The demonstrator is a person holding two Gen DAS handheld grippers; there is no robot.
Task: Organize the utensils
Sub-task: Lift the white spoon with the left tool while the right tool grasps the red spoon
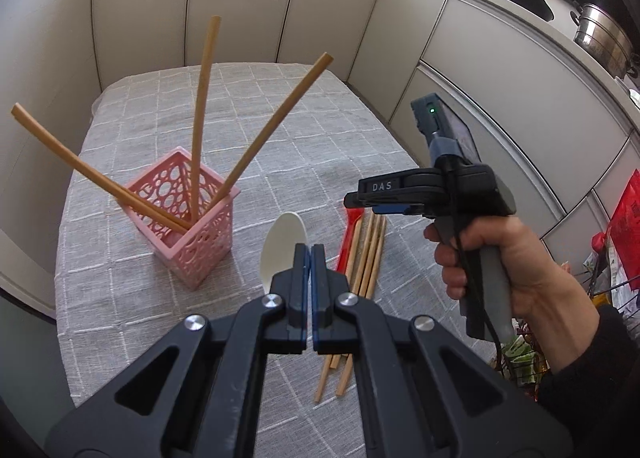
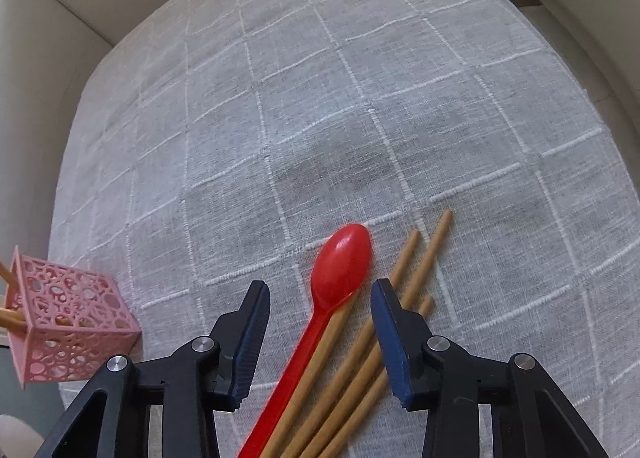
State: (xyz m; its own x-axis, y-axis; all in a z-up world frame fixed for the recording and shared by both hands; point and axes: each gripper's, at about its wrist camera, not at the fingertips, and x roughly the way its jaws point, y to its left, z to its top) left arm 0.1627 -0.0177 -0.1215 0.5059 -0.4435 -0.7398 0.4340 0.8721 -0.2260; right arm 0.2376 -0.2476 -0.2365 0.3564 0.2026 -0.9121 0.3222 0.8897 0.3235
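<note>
The left gripper [image 1: 308, 254] pinches a white spoon [image 1: 283, 246], jaws pressed together. The right gripper [image 2: 320, 298] – jaws spread – hangs over the red spoon [image 2: 340, 266] and loose chopsticks [image 2: 400, 318], seemingly not touching. The pink basket [image 1: 192, 234], at nine o'clock, holds three chopsticks [image 1: 202, 105]

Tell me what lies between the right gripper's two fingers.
In the right wrist view, the red spoon and some loose chopsticks lie on the tablecloth between the open right gripper fingers, not yet pinched.
</note>
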